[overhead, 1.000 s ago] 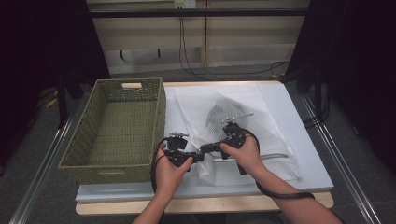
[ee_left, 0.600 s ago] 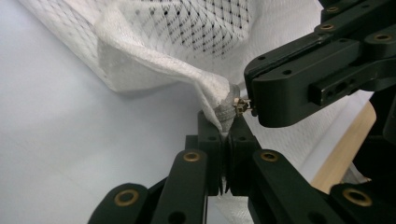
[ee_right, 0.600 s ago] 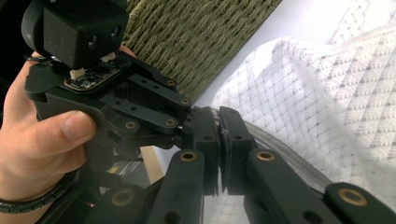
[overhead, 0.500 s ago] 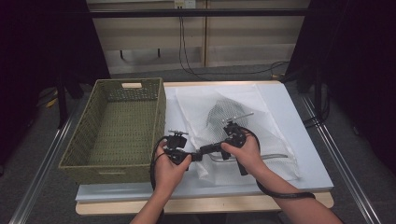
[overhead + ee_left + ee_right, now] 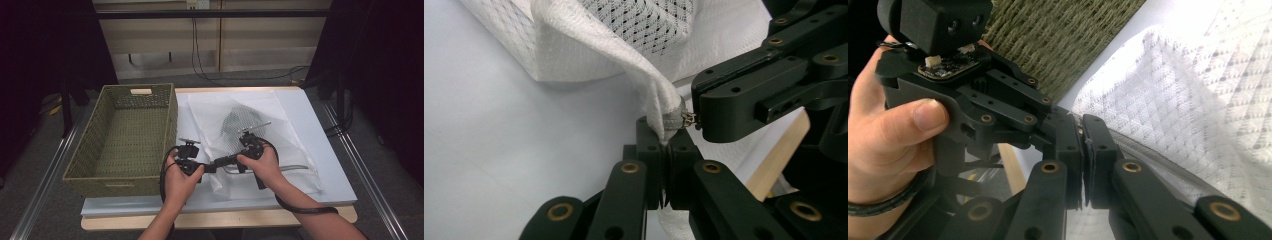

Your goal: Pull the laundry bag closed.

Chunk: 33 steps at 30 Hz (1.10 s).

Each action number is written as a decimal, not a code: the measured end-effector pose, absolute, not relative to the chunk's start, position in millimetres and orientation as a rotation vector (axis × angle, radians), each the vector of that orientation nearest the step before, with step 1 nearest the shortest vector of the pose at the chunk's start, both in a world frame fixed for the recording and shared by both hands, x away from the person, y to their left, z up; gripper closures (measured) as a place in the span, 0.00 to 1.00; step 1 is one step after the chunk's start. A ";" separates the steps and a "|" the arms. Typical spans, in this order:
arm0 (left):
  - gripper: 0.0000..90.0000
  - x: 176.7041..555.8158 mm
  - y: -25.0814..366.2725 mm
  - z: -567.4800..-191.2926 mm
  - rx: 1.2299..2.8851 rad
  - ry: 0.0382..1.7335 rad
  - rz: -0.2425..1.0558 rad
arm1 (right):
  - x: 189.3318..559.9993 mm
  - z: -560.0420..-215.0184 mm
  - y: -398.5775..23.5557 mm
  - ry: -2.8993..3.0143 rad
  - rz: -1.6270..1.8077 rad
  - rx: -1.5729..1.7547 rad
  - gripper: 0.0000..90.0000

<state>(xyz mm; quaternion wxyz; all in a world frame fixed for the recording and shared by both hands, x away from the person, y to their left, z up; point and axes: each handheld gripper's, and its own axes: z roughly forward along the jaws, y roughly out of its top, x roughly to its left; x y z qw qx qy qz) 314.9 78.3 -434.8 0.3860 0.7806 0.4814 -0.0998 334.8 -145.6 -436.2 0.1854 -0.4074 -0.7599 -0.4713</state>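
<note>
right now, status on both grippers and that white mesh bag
Left gripper shut on white mesh laundry bag corner by the zipper. Right gripper shut on its edge. Green woven basket alongside, nothing blocking.

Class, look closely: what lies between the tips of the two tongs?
In the left gripper view, a small metal zipper pull at the white mesh bag corner bridges the left tongs and right tongs.

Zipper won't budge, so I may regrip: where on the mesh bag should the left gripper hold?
On the bunched corner of the mesh bag, just behind the zipper pull, coming from below as the left gripper does. The fabric gathers into a thin ridge there, and the right gripper holds the pull.
</note>
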 end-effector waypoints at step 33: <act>0.98 311.9 86.9 -424.6 1.987 1.231 -0.290 | 334.2 -435.7 -156.8 -2.202 -1.317 -1.151 0.98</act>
